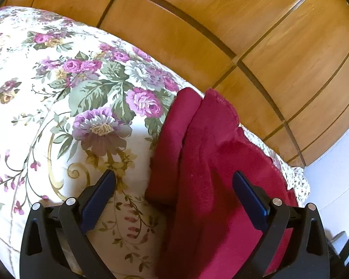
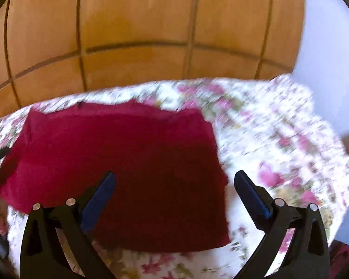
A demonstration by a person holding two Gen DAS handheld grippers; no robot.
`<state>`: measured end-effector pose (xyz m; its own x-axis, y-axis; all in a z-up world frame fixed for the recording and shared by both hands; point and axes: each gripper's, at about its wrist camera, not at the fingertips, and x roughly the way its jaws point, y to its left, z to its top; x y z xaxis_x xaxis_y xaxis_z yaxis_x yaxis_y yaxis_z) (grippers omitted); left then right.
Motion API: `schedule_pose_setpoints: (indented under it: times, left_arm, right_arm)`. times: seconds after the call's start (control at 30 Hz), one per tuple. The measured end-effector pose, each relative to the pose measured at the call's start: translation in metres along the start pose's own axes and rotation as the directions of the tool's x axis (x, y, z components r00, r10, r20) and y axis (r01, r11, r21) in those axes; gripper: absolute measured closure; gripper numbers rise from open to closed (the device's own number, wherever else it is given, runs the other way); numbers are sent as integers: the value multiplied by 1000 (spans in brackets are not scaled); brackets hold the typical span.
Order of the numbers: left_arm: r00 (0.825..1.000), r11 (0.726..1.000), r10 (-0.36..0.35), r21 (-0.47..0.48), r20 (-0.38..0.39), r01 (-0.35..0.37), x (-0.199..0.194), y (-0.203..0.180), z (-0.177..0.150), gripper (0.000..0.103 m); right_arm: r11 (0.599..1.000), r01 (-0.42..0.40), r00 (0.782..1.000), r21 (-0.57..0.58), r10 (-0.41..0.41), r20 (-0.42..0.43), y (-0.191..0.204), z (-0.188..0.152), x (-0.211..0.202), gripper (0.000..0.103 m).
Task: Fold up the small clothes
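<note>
Garment: red top (image 2: 118,167) spread centre-frame on floral bedspread (image 2: 279,139), likely flattened for folding.
Left gripper (image 1: 174,181): wide open, empty, over its edge.
Right gripper (image 2: 174,181): wide open, empty.

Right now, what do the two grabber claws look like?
Both look alike: the left gripper and right gripper each have two black plastic fingers with blue ridged pads and round silver pins. No cables, hands or sleeves show.

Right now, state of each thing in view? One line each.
Left claw: open, holding nothing, over the garment's edge.
Right claw: open, holding nothing, over the garment.
Red garment: lying on the bed, partly folded, one flap doubled over along its side.
Floral bedspread: spread under the garment.
Wooden headboard: upright behind the bed.
</note>
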<state>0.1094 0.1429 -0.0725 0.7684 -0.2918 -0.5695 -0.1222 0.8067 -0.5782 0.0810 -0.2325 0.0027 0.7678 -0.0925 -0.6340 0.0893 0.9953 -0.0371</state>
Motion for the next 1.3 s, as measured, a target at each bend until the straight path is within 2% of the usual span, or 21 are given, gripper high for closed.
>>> schedule_pose_setpoints:
  times: [0.1,0.17,0.3,0.4,0.6,0.7,0.73,0.8,0.83,0.87,1.0,1.13,1.3]
  left_arm:
    - [999,999,7,39,-41,-6,7,-6,-2,4]
    - [999,999,10,49,-53,-8,9,-9,-2,4]
    - [997,999,-16,45,-82,19,12,-8,1,4]
    - [990,996,-80,33,-118,85,12,-7,3,4]
    - [973,989,-134,30,-185,142,23,-15,6,5]
    - [974,994,-101,13,-201,106,30,-15,6,22]
    - [974,995,-99,2,-202,101,31,-15,6,32]
    - [968,993,-117,-33,-220,113,34,-10,9,44]
    - [965,992,-128,-54,-230,118,34,-7,10,59]
    - [957,987,-153,-90,-248,134,35,-2,11,66]
    - [948,974,-202,-151,-246,169,32,1,13,73]
    - [960,981,-190,-88,-207,175,20,-14,14,76]
    - [962,973,-229,-29,-149,227,3,-45,25,76]
  right_arm:
    - [994,-100,995,-44,99,-28,15,-4,2,2]
    - [989,-131,990,-75,126,-65,25,-10,9,2]
    - [984,-143,980,-106,126,-153,42,-25,35,2]
    - [977,-115,971,-177,73,-226,54,-37,54,2]
    - [976,-107,979,-189,69,-194,51,-49,56,2]
    - [976,-109,979,-187,73,-188,50,-51,55,2]
    - [977,-109,980,-186,73,-187,50,-51,55,2]
    - [977,-107,980,-185,72,-187,51,-50,54,2]
    - [977,-107,980,-185,72,-187,51,-49,54,2]
    - [977,-106,980,-183,72,-187,51,-49,54,2]
    - [978,-106,980,-177,73,-188,51,-48,53,2]
    - [979,-110,978,-169,76,-197,50,-47,53,2]
    - [980,-109,976,-165,73,-207,51,-46,52,2]
